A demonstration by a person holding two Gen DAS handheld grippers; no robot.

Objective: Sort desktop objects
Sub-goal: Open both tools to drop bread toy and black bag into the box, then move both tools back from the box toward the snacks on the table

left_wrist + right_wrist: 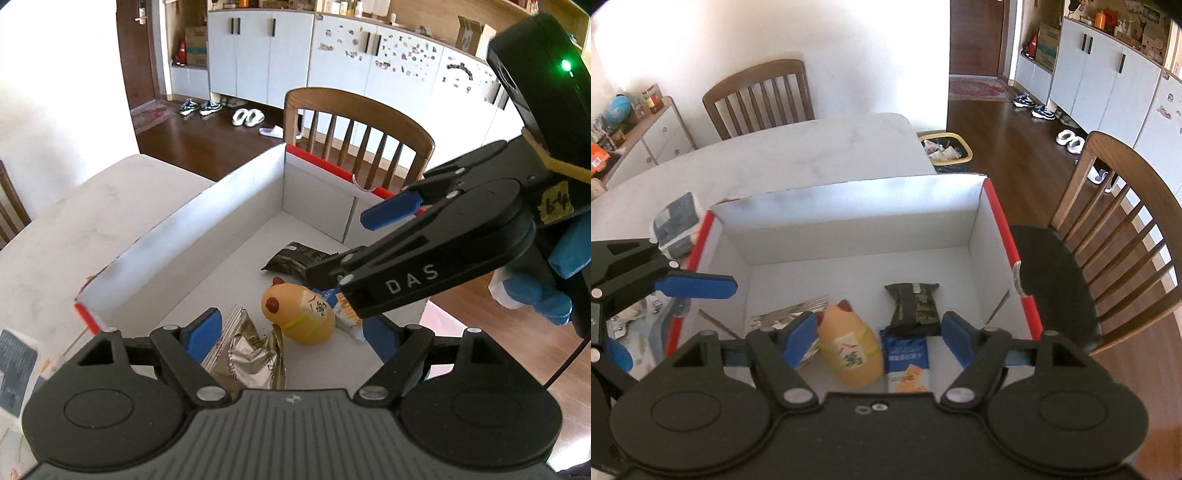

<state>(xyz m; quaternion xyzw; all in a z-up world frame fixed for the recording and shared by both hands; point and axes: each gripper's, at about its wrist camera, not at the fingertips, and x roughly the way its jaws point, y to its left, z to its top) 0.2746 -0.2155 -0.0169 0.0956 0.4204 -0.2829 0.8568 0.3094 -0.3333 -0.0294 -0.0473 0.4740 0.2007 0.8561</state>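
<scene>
Snacks and a toy lay together on the floor of a white cardboard box (pixel 849 221) with red edges, which stood on the pale bench (pixel 812 147). Read left to right in the right wrist view, they were a crumpled silver foil packet (pixel 786 314), a tan egg-shaped toy (pixel 849 350) with a label and a yellow band, a blue and white snack packet (pixel 907 363), and, farther back, a dark wrapped snack (pixel 916 304). The left hand-held gripper (pixel 288 338) hovered above the foil packet and the toy with its blue pads spread wide and nothing between them. The right hand-held gripper (pixel 881 341) hung over the toy and the blue packet, its jaws likewise apart and touching neither. A folded grey item (pixel 677 223) lay on the bench outside the box's left wall, and wooden chairs (pixel 757 96) stood around the bench.
</scene>
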